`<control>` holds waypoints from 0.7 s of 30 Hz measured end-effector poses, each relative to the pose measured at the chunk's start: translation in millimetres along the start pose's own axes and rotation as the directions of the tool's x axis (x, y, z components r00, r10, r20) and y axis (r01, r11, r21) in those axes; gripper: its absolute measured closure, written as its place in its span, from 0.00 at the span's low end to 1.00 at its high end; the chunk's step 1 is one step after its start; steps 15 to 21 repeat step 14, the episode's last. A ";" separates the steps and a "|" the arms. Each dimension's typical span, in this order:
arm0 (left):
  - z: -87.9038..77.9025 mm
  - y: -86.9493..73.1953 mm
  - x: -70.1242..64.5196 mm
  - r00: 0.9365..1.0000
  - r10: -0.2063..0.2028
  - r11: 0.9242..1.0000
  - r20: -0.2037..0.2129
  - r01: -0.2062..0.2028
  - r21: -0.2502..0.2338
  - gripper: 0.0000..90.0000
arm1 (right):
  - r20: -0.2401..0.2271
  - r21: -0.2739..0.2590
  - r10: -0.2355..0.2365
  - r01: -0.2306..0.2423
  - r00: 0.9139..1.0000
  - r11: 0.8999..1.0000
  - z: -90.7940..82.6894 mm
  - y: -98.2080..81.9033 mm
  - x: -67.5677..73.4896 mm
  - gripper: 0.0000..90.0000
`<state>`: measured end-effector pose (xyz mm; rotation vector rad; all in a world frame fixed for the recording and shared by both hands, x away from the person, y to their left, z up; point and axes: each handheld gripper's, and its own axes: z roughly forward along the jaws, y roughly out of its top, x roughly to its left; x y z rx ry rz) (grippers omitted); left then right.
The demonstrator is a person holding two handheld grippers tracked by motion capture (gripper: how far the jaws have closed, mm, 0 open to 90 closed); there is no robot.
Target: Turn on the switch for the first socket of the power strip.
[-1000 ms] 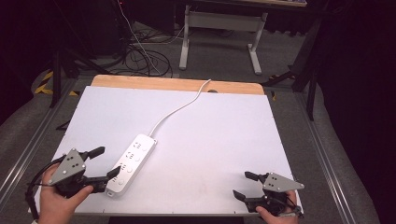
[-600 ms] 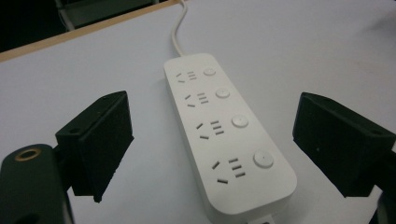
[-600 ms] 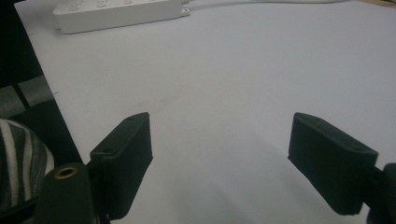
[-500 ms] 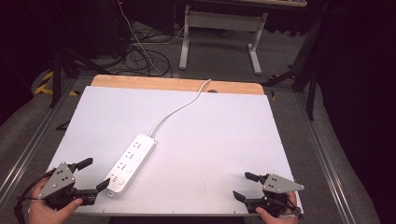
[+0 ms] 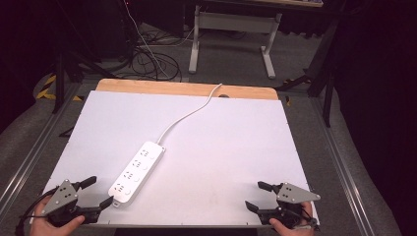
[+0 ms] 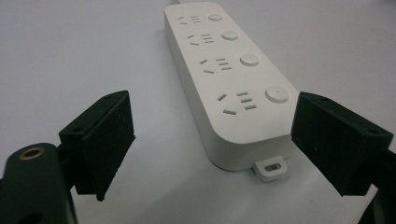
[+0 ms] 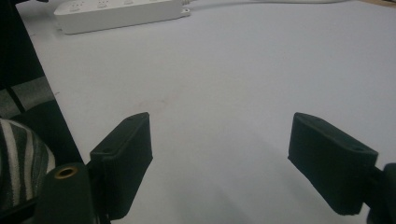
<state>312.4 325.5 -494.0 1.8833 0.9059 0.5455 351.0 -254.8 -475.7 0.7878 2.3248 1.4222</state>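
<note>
1. Now my left tongs (image 5: pixel 96 194), released, sit just short of the power strip (image 5: pixel 136 167) on the surface (image 5: pixel 231 147).
2. Right tongs (image 5: pixel 258 195), released, idle well apart; next, I judge, a grasp.

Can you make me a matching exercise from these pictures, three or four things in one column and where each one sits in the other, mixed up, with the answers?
Things
1. power strip
2. left gripper
3. right gripper
4. white cable

Places
A. near right corner of the table
B. near left corner, jaws open just short of the strip's end
C. runs to the table's far edge
D. lies diagonally, left of centre

Pairs: 1-D, 2-B, 3-A, 4-C
</note>
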 end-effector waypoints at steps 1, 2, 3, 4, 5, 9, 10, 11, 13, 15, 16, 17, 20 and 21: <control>-0.1 0.5 -0.1 1.000 -0.001 1.000 -0.002 0.001 -0.004 0.16 | 0.000 0.000 0.000 0.000 1.000 1.000 0.0 0.0 0.0 0.24; -0.2 1.0 -0.1 1.000 -0.006 1.000 0.001 0.006 -0.009 0.16 | 0.000 0.000 0.000 0.000 1.000 1.000 0.0 0.0 0.0 0.24; -0.3 1.2 0.2 1.000 -0.011 1.000 0.002 0.011 -0.015 0.16 | 0.000 0.000 0.000 0.000 1.000 1.000 0.1 0.0 0.0 0.24; -0.7 1.3 0.3 1.000 -0.018 1.000 0.003 0.018 -0.016 0.16 | -0.001 0.000 0.000 0.000 1.000 1.000 0.3 0.0 0.0 0.24; -1.1 1.6 0.8 1.000 -0.018 1.000 0.002 0.018 -0.018 0.16 | -0.001 0.001 0.000 0.000 1.000 1.000 0.3 0.0 0.0 0.24; -2.4 3.2 -0.2 1.000 -0.015 0.999 -0.013 0.015 -0.031 0.16 | -0.001 0.001 0.001 -0.001 1.000 1.000 0.4 0.0 -0.3 0.24; -2.6 3.6 -0.6 1.000 -0.007 0.999 -0.017 0.006 -0.032 0.16 | -0.002 0.001 0.001 -0.001 1.000 1.000 0.5 0.0 -0.3 0.24; -2.9 4.1 -1.0 1.000 0.000 1.000 -0.018 -0.001 -0.032 0.16 | -0.002 0.002 0.001 -0.001 1.000 1.000 0.6 0.0 -0.3 0.24; -3.3 4.7 -1.7 1.000 0.005 0.999 -0.020 -0.005 -0.034 0.16 | -0.002 0.002 0.000 0.000 1.000 1.000 0.7 0.1 -0.3 0.24; -3.6 5.0 -1.7 1.000 0.006 0.999 -0.023 -0.007 -0.037 0.16 | -0.002 0.002 0.000 0.000 1.000 1.000 0.8 0.1 -0.4 0.24; -3.6 5.0 -1.7 1.000 0.006 0.999 -0.023 -0.007 -0.037 0.16 | -0.002 0.002 0.000 0.000 1.000 1.000 0.8 0.1 -0.4 0.24; -3.6 5.0 -1.7 1.000 0.006 0.999 -0.023 -0.007 -0.037 0.16 | -0.002 0.002 0.000 0.000 1.000 1.000 0.8 0.1 -0.4 0.24; -3.6 5.0 -1.7 1.000 0.006 0.999 -0.023 -0.007 -0.037 0.16 | -0.002 0.002 0.000 0.000 1.000 1.000 0.8 0.1 -0.4 0.24; -3.6 5.0 -1.7 1.000 0.006 0.999 -0.023 -0.007 -0.037 0.16 | -0.002 0.002 0.000 0.000 1.000 1.000 0.8 0.1 -0.4 0.24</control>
